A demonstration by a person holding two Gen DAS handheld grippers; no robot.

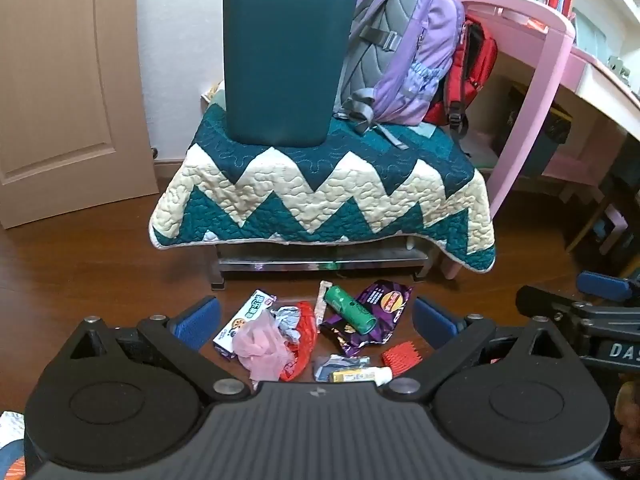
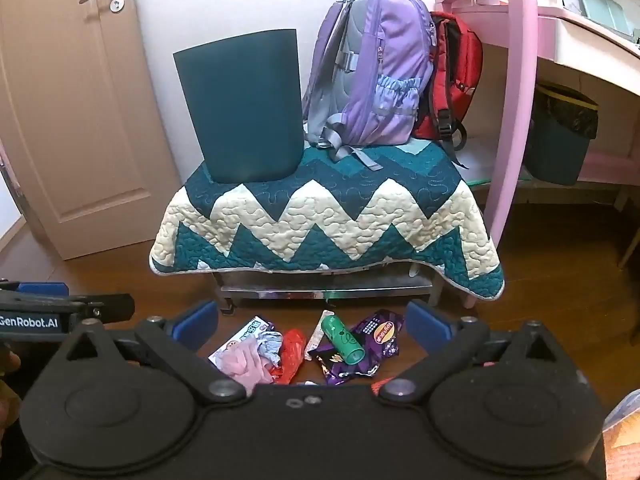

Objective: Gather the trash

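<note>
The left gripper (image 1: pixel 316 316) and the right gripper (image 2: pixel 312 320) are both hovering with their blue-padded fingers (image 1: pixel 200 318) spread wide and holding nothing, each pair framing the heap of litter on the dark wooden floor (image 1: pixel 80 272). Taking the green cylindrical roll (image 1: pixel 350 310) as the landmark: it is lying on top of a crinkled purple foil snack bag (image 1: pixel 376 320), just ahead of and between the left gripper's fingers, its long axis running diagonally from upper left to lower right in both wrist views. To the left of the roll a thin white wrapper strip (image 1: pixel 320 306) is lying, then a glossy red plastic bag (image 1: pixel 300 344), a soft crumpled pink bag (image 1: pixel 260 344) and a flat printed white carton (image 1: pixel 250 316). Below the roll a small white and yellow tube (image 1: pixel 360 376) and a ribbed red comb-like piece (image 1: pixel 400 358) are resting near the left gripper's body. Beyond the roll, up on the low worktop draped in a teal and cream zigzag quilt (image 1: pixel 320 200), a smooth dark teal plastic bin (image 1: pixel 284 68) is standing upright beside a lilac fabric backpack (image 1: pixel 412 52). The roll is sitting about centred in both views (neither hand looks clearly nearer), so I judge that either gripper will need turning across that diagonal before closing on it.
</note>
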